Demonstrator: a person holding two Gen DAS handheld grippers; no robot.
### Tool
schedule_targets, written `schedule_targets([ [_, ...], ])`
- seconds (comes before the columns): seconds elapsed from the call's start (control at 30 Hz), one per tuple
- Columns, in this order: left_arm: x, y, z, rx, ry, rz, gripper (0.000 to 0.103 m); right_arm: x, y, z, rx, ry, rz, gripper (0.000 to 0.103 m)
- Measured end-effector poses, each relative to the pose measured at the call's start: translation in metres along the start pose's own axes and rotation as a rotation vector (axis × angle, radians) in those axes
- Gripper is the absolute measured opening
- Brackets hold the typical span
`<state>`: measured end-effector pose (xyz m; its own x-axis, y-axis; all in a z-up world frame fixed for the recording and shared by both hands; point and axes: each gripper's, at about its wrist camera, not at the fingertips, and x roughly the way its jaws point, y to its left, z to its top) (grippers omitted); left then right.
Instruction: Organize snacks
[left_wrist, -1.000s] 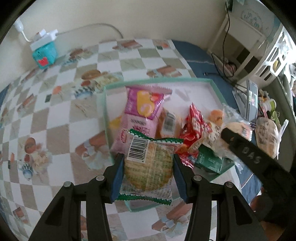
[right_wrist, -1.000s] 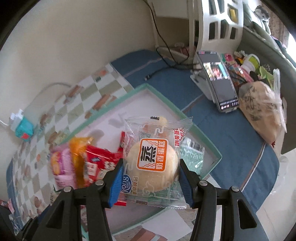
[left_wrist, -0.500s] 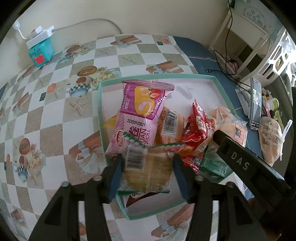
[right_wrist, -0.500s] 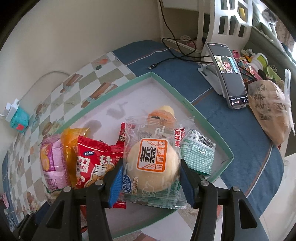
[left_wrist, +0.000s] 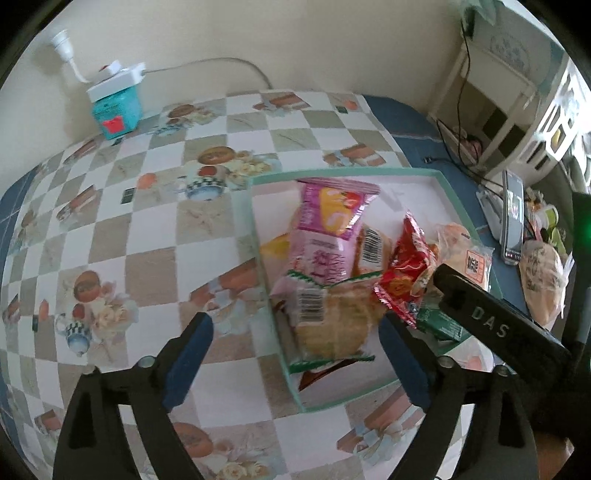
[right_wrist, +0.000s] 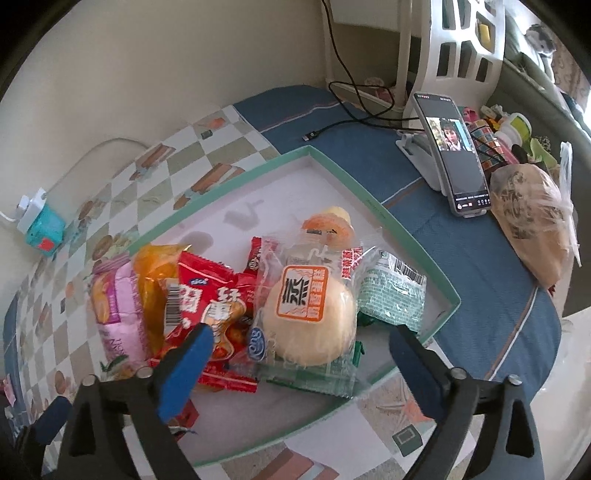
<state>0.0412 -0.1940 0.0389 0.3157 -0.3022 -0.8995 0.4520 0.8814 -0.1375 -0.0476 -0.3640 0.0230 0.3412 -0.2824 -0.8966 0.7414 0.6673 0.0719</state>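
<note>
A shallow green-rimmed tray (left_wrist: 448, 186) (right_wrist: 410, 236) on the checked tablecloth holds several snack packs. A round cracker pack (left_wrist: 328, 321) lies at the tray's near end, on a pink pack (left_wrist: 325, 236). My left gripper (left_wrist: 295, 354) is open and empty just above and in front of it. A wrapped steamed bun with an orange label (right_wrist: 308, 317) lies in the tray beside a red pack (right_wrist: 210, 299) and a green pack (right_wrist: 393, 295). My right gripper (right_wrist: 299, 365) is open and empty just in front of the bun.
A phone on a stand (right_wrist: 452, 155) and a bagged loaf (right_wrist: 535, 221) sit on the blue cloth right of the tray. A teal box with a power strip (left_wrist: 116, 105) stands by the wall. A cable (right_wrist: 347, 122) lies behind the tray.
Both grippers opened. The left let go of the cracker pack and the right let go of the bun; both packs now lie in the tray. Both grippers drew back slightly.
</note>
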Motion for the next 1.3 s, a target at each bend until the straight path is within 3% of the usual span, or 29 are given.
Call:
schedule_targets([
  [0.37,-0.024,0.071,-0.019,-0.164,-0.076,0.137,0.095,-0.022,0.021,-0.026,-0.091,-0.057,0.053,0.103],
  [0.57,-0.035,0.093,-0.037,-0.171,-0.087,0.234,0.095,-0.032,0.039,-0.052,-0.147,-0.026,0.117,0.103],
  [0.67,-0.038,0.102,-0.047,-0.159,-0.079,0.247,0.095,-0.033,0.045,-0.066,-0.171,0.005,0.135,0.103],
  [0.87,-0.046,0.116,-0.067,-0.194,-0.065,0.285,0.095,-0.041,0.056,-0.086,-0.231,0.004,0.118,0.103],
  [1.0,-0.051,0.121,-0.076,-0.190,-0.067,0.349,0.095,-0.044,0.063,-0.097,-0.274,0.010,0.107,0.103],
  [1.3,-0.052,0.129,-0.091,-0.183,-0.044,0.381,0.095,-0.048,0.069,-0.110,-0.309,0.010,0.094,0.103],
])
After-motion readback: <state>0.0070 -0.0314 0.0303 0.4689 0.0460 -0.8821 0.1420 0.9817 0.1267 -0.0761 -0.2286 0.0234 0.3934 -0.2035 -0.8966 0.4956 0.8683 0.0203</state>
